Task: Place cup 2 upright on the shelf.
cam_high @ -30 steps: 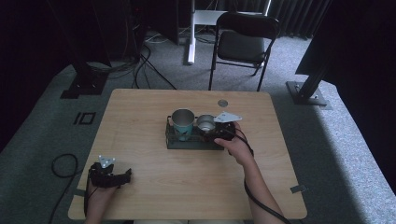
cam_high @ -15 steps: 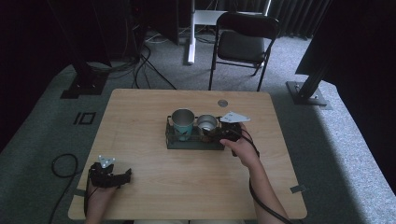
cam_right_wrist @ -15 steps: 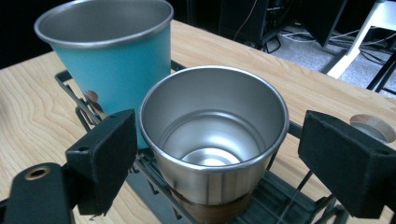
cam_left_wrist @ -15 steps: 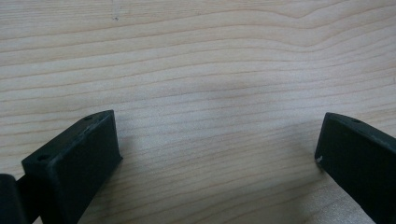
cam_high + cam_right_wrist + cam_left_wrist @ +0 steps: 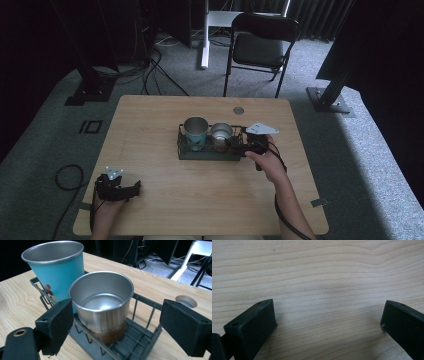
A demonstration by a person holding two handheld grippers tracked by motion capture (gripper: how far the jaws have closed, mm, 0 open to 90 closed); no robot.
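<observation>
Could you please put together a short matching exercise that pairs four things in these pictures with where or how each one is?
Things:
1. teal cup
2. silver cup
3. left claw
4. round hole

Places or states:
A. open over bare wood at the table's near left corner
B. in the tabletop beyond the wire rack
C. at the rack's left end
D. between the open right claw's jaws

Pairs: 1-C, 2-D, 3-A, 4-B
</observation>
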